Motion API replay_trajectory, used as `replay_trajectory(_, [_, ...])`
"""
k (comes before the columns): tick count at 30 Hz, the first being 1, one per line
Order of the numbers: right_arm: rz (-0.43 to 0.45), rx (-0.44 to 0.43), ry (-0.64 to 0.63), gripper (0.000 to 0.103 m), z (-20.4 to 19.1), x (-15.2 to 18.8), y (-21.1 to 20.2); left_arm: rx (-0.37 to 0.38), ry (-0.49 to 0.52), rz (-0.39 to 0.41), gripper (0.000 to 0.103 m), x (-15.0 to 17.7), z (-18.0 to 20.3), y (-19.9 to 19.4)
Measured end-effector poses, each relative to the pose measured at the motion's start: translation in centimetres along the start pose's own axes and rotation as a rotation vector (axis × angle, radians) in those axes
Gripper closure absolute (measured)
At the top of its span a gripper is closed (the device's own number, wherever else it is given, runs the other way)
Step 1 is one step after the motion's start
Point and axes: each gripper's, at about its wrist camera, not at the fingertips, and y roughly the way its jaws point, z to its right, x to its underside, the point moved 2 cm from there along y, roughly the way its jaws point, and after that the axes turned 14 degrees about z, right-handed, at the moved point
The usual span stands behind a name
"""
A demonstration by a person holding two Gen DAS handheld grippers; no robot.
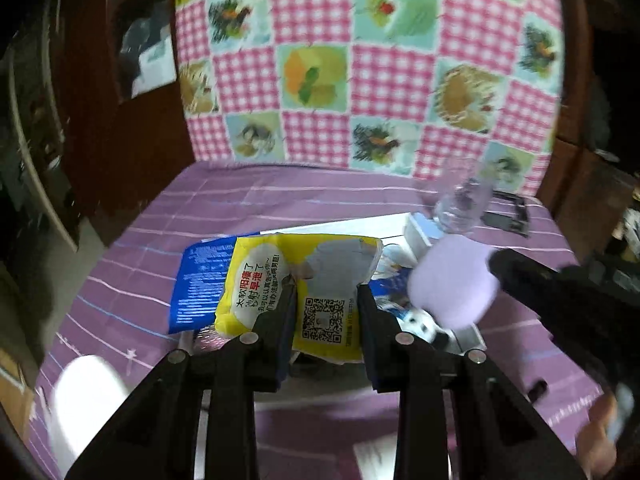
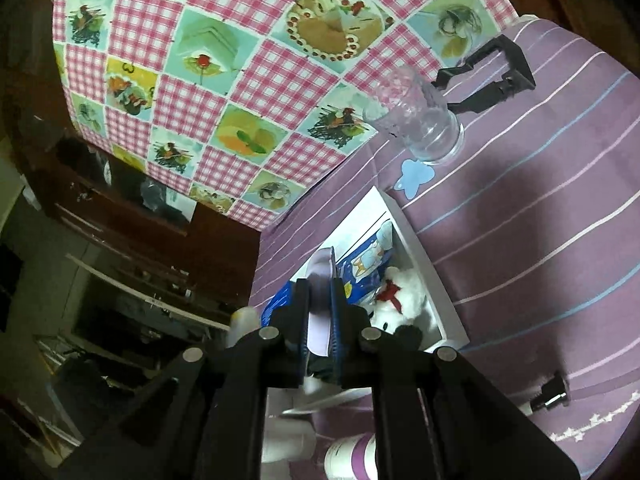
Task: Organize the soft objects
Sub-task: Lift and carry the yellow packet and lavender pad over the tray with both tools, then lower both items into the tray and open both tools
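**Left wrist view: yellow packet clamped over the white tray, lilac piece in the other gripper**

Left wrist view shows a yellow packet (image 1: 304,292) with a QR code and red and black print sitting between the two fingers of the left gripper (image 1: 325,312). Both pads press on its sides, so the jaws are clamped on it, partly apart. The packet hangs above a blue packet (image 1: 200,280) that lies flat behind and to its left.

Just to the right, a soft lilac piece (image 1: 456,284) is blurred, with the right gripper's black body reaching in from the right edge. In the right wrist view the same lilac piece (image 2: 319,312) is a thin strip pinched between the blue pads of the right gripper (image 2: 320,308), whose jaws stand nearly together on it.

Below both grippers lies a white tray (image 2: 424,264). It holds a blue printed packet (image 2: 368,260) and a white plush toy (image 2: 404,296) with a red bow and black parts.

The tray rests on a purple striped cloth (image 2: 540,220) covering the table. On that cloth, beyond the tray, stand a clear glass (image 2: 424,120), a light blue butterfly-shaped cutout (image 2: 416,176) just beside its base, and a black plastic frame (image 2: 500,76) farther back. A pink checked cloth with food pictures (image 1: 360,60) hangs behind the table. Dark wooden furniture (image 2: 140,220) fills the left of the room. A blurred white object (image 1: 88,396) sits at the cloth's near left edge.
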Motion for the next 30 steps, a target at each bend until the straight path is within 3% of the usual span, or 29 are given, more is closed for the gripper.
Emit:
replay_trajectory(3, [0.024, 0.01, 0.0, 0.092, 0.1, 0.3, 0.6, -0.035, -0.016, -0.042, 0.074, 0.8, -0.7, 2.5])
replay_trajectory(6, [0.031, 0.016, -0.005, 0.092, 0.1, 0.5, 1.3, -0.069, 0.037, -0.051, 0.074, 2.2, -1.1, 4.0])
replay_trajectory(9, [0.03, 0.016, -0.009, 0.092, 0.1, 0.7, 1.7, -0.035, 0.099, -0.049, 0.073, 2.6, -0.4, 3.9])
replay_trajectory(15, [0.037, 0.044, -0.036, 0.092, -0.2, 1.0, 2.1, 0.02, 0.09, -0.042, 0.063, 3.0, -0.6, 4.6])
replay_trajectory(18, [0.031, 0.047, -0.033, 0.092, 0.1, 1.3, 2.6, 0.077, 0.06, -0.025, 0.041, 2.8, -0.8, 4.7])
replay_trajectory(19, [0.031, 0.051, -0.033, 0.092, 0.1, 1.3, 2.7, 0.105, 0.053, -0.025, 0.027, 2.8, -0.7, 4.5])
replay_trajectory(20, [0.032, 0.056, -0.035, 0.092, 0.2, 1.4, 2.9, 0.132, 0.049, -0.027, 0.02, 2.8, -0.6, 4.4])
replay_trajectory(24, [0.048, 0.055, -0.012, 0.092, 0.9, 1.5, 3.1, 0.137, 0.071, -0.028, 0.02, 2.9, -0.2, 4.2])
replay_trajectory(30, [0.077, 0.032, 0.037, 0.092, 1.5, 1.4, 3.3, 0.195, -0.02, -0.021, 0.02, 2.3, -0.9, 3.1])
